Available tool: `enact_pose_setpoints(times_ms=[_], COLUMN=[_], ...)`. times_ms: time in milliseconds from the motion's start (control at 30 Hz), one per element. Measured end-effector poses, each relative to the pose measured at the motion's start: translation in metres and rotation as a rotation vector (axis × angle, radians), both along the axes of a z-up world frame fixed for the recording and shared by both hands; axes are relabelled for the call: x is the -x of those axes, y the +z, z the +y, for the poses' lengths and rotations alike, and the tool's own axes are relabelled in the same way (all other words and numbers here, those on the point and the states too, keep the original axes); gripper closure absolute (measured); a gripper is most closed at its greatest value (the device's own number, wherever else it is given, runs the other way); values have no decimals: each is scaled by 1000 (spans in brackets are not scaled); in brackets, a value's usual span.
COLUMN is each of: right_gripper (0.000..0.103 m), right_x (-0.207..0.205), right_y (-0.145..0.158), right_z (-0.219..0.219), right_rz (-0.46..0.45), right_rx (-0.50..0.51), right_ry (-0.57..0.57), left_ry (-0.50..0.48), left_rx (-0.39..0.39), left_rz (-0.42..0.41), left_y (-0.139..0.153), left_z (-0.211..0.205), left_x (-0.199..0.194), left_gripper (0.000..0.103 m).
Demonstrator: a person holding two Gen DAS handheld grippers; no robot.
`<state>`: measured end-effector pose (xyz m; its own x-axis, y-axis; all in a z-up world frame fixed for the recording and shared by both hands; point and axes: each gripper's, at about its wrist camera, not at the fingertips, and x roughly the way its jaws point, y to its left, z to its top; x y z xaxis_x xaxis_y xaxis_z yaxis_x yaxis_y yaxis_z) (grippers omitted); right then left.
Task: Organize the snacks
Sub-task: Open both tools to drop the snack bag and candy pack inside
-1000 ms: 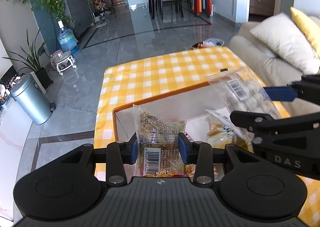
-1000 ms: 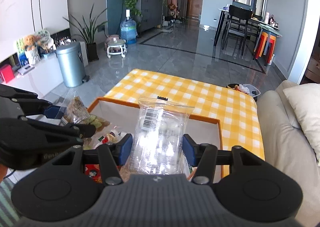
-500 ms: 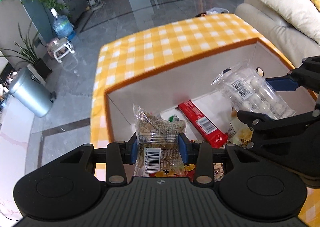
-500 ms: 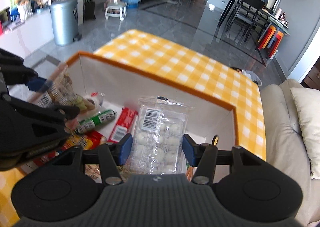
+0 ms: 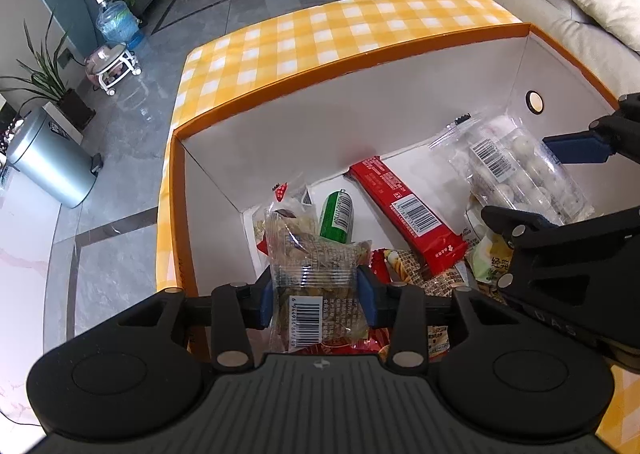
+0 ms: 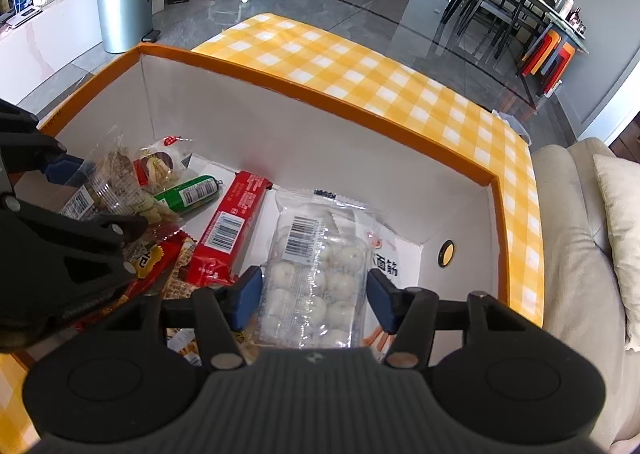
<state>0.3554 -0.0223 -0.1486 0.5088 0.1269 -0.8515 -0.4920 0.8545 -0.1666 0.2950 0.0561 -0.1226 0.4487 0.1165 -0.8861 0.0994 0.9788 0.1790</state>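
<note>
- Left gripper [image 5: 316,300]: tilted down over the near left part of the orange-rimmed box [image 5: 304,82]; its jaws have just been opening, with a clear packet of brown snacks [image 5: 316,266] between the blue pads, which stand at the packet's edges; whether they press on it cannot be told
- Box floor, left to right: a small red-and-white packet [image 6: 164,160], a green tube [image 5: 338,216], a long red bar [image 5: 408,214], further wrappers along the near side
- Right gripper [image 6: 314,294]: over the right part of the box; jaws have just been opening, the clear pack of white balls [image 6: 316,274] between them, a small gap visible at the pads
- The box sits on a yellow checked cloth [image 6: 360,66]
</note>
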Motion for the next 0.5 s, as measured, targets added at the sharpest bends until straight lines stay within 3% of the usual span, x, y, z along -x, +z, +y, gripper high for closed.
enact_pose_setpoints(times_ms=[133,300,500], right_gripper=[45,29,23], right_x=[-2,3,15], right_y=[4,14,44], right_z=[-1,0,-3], right_rz=[6,-14,-87], right_rx=[-3,6,-16], right_ry=[-9,-3,-17], left_ry=[10,0,8], left_rx=[-7,-27,-51], left_rz=[-20,-75,-170], left_y=[8,27,60], left_z=[3,2,8], left_x=[1,8,22], left_gripper=[50,37,35])
